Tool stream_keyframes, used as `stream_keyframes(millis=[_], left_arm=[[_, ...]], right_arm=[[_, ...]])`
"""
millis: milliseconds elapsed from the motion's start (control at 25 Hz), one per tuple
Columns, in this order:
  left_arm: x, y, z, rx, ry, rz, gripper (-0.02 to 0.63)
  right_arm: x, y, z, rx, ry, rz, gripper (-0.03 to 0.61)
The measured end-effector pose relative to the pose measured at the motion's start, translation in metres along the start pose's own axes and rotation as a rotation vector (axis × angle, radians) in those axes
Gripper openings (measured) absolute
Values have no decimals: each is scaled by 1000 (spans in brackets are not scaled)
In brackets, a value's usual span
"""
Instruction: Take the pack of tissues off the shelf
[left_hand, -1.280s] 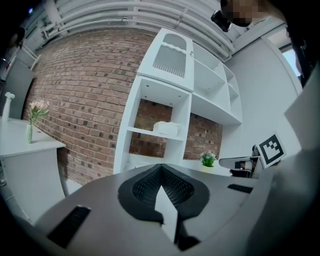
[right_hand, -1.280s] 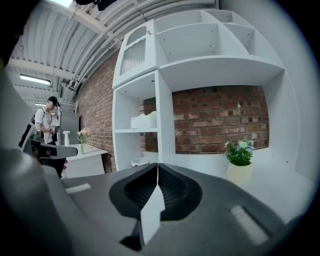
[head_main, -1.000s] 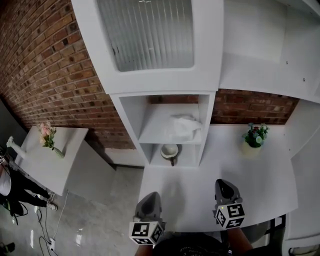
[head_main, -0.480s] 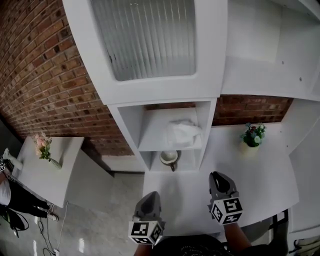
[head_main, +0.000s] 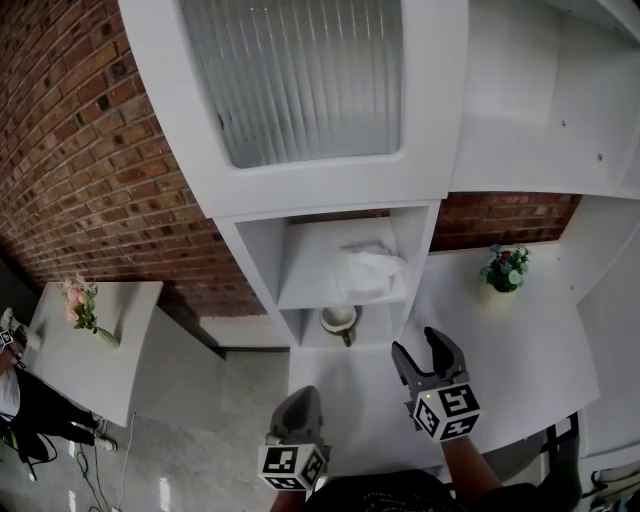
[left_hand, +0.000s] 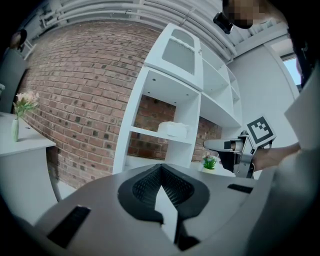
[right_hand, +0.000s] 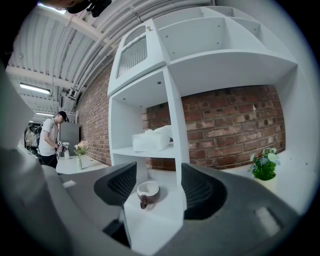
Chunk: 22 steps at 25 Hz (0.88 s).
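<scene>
The white pack of tissues (head_main: 370, 270) lies on the upper shelf board of the white shelf unit (head_main: 258, 262), against its right wall. It also shows in the left gripper view (left_hand: 172, 129) and the right gripper view (right_hand: 151, 140). My right gripper (head_main: 418, 350) hovers over the white counter in front of the unit, below the pack and apart from it. Its jaws are opening with nothing between them (right_hand: 157, 172). My left gripper (head_main: 300, 402) hangs lower at the counter's near left edge, shut and empty (left_hand: 161, 172).
A brown-and-white cup (head_main: 340, 320) sits in the lower compartment under the tissues. A small potted plant (head_main: 507, 268) stands on the counter (head_main: 520, 350) at the right by the brick wall. A side table with a flower vase (head_main: 80, 305) is at the left; a person (right_hand: 50, 137) stands beyond.
The right gripper has moved forward and left towards the shelf unit, and its jaws have gone from shut to open. The left gripper has stayed low and shut.
</scene>
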<state>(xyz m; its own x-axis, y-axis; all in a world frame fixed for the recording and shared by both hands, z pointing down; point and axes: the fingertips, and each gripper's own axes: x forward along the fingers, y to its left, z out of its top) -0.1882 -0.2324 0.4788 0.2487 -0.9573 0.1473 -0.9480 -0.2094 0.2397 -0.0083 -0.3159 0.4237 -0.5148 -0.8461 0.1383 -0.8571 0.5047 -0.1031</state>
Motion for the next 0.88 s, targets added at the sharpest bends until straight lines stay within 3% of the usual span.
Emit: stream_keyframes(millis=[360,880], left_arm=[[-6,14,-1,-3,7,13,9],[-13,36,1,4,13,26,9]], right_arm=[[23,22,17,-5,-27,19,372],[57,42,35,-47,-27,-11,460]])
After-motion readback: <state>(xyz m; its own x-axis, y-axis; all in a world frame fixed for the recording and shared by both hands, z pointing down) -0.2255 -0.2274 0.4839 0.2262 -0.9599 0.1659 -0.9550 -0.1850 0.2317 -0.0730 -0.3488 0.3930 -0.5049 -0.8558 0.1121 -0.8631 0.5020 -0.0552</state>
